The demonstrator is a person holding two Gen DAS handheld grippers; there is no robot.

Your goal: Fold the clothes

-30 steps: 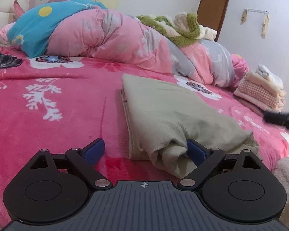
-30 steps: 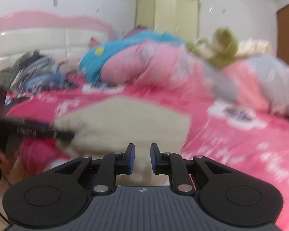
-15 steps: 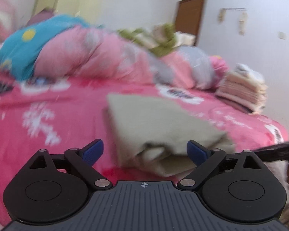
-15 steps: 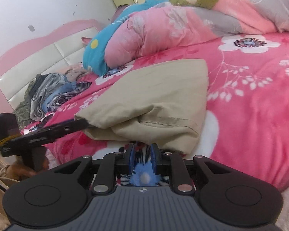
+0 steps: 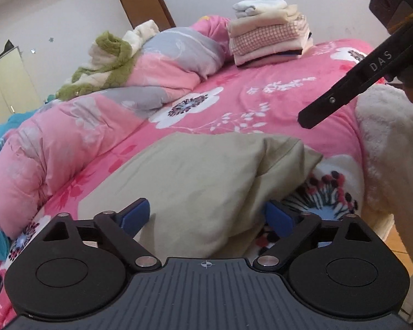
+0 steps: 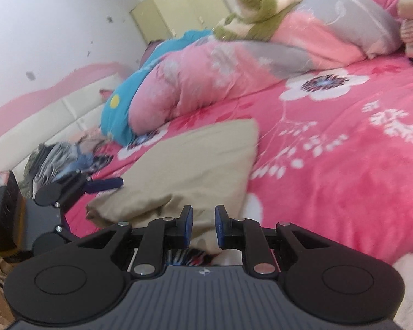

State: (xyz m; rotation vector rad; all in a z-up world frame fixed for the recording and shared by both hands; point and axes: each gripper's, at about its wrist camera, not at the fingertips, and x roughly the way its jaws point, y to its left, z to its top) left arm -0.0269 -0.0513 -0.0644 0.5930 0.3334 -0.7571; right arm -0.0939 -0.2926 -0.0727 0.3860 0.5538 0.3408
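Two views, and we take them in turn.

Left wrist view: we see the beige garment (image 5: 206,181) lying on the pink floral bedspread (image 5: 275,99), near the bed's front edge. It is a plain khaki-beige cloth, folded into a rough flat slab with a smooth upper face, a soft crease running down its right side, and a loose corner flap hanging toward the white flower print. The left gripper (image 5: 206,217) stands wide, its jaws closing at this moment; the near end of the garment lies between the blue pads (image 5: 136,216), but we see the pads clear of the cloth, so nothing is gripped. The right gripper (image 5: 344,96) reaches in from the upper right as a dark bar above the bedspread, apart from the garment. Farther back sit a rumpled pink and grey quilt (image 5: 96,126) and a stack of folded clothes (image 5: 269,33).

Right wrist view: we note the same garment (image 6: 201,165), somewhat blurred, as a tapering beige panel with a bunched, thicker fold at its near left end. The right gripper (image 6: 203,227) has its jaws drawn close with a narrow gap; the cloth's edge lies just ahead, and we cannot tell whether any cloth is pinched. The left gripper (image 6: 104,184) shows at left, one blue finger touching or just over the garment's left edge. A heap of unfolded clothes (image 6: 66,156) lies by the headboard.
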